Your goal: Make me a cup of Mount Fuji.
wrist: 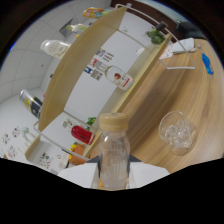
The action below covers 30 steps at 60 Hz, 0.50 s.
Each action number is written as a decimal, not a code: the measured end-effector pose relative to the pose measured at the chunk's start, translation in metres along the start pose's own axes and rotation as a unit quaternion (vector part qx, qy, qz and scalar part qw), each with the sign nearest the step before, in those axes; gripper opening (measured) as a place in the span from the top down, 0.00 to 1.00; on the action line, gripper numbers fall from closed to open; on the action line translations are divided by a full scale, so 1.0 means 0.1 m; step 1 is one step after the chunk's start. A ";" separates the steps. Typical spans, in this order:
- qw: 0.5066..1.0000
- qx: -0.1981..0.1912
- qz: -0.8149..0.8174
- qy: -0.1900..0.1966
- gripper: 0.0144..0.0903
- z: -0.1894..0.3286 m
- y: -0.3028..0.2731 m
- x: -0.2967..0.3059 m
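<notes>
A clear plastic bottle [114, 150] with a beige cap stands upright between my fingers, close to the camera. The gripper [114, 170] is shut on its lower body; only the pale finger pads [90, 172] show at either side, and their tips are hidden. The bottle stays straight in the view while the room behind it looks tilted. Beyond the fingers to the right, a clear glass [177, 131] holding ice cubes stands on the wooden table [165, 95].
A wooden shelf unit [90, 55] runs across behind the bottle, holding a red can [82, 134], a white-labelled bottle [119, 77] and green items [156, 36]. Other bottles [55, 47] stand past its side. A blue object [207, 64] lies far off on the table.
</notes>
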 end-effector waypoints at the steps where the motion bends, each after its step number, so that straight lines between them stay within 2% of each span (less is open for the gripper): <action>1: 1.000 0.000 0.023 -0.007 0.65 0.01 -0.01 0.00; 8: 0.983 0.004 0.178 -0.047 0.65 0.05 -0.11 -0.02; 17: 0.936 0.011 0.340 -0.091 0.65 0.03 -0.28 -0.04; 30: 0.878 0.018 0.463 -0.120 0.65 0.04 -0.39 0.06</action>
